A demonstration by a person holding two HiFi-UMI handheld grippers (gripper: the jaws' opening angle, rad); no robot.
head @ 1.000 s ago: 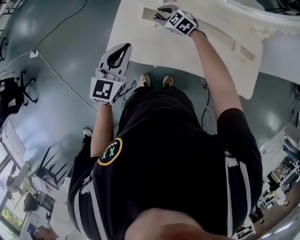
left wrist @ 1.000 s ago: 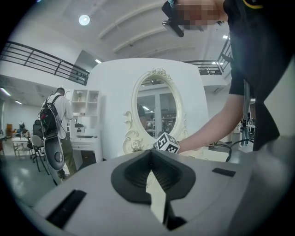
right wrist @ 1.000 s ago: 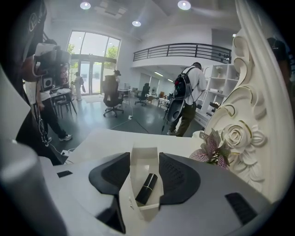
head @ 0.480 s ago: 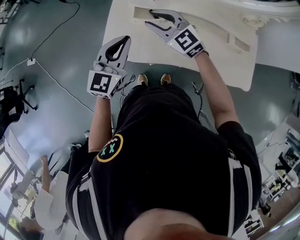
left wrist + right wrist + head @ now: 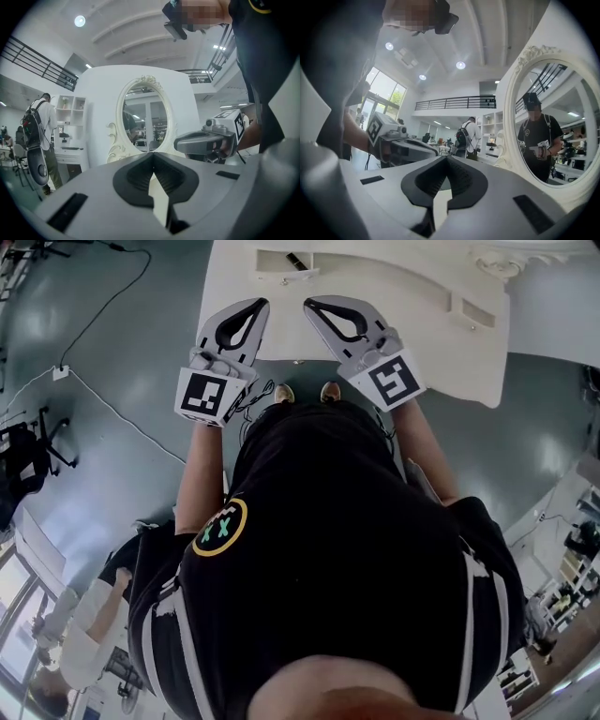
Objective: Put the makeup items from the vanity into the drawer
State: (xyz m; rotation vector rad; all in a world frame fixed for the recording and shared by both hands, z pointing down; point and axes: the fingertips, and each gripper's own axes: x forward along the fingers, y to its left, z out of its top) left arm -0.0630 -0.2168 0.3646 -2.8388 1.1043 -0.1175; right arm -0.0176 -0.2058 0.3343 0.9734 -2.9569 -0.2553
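The left gripper [image 5: 255, 306] and the right gripper [image 5: 311, 306] are held side by side, just before the front edge of the white counter [image 5: 394, 292] of the vanity. Both point toward it, and neither touches it. The jaws of both grippers are fully closed, tip against tip, and each gripper view shows nothing between them. This looks like a rest pose between two actions: the hands are pulled back to the body, where they block nothing and the person can look over the counter.

At the far side of the counter, what appears to be a small drawer [image 5: 274, 259] stands open. A small dark item [image 5: 295, 261] lies inside it, well apart from both grippers. It is too small to say which makeup item it is. The drawer is probably left open so that more items can go in, but no other makeup item can be made out on the visible part of the counter. The oval mirror [image 5: 143, 117] stands behind, and the left gripper view faces it.

One second ago the right gripper was stretched forward over this drawer with its jaws partly open. Half a second ago it was already coming back, and now it is beside the left gripper, closed and empty. The dark item, hidden under the gripper then, is now in plain view in the drawer. The left gripper has kept about the same place.
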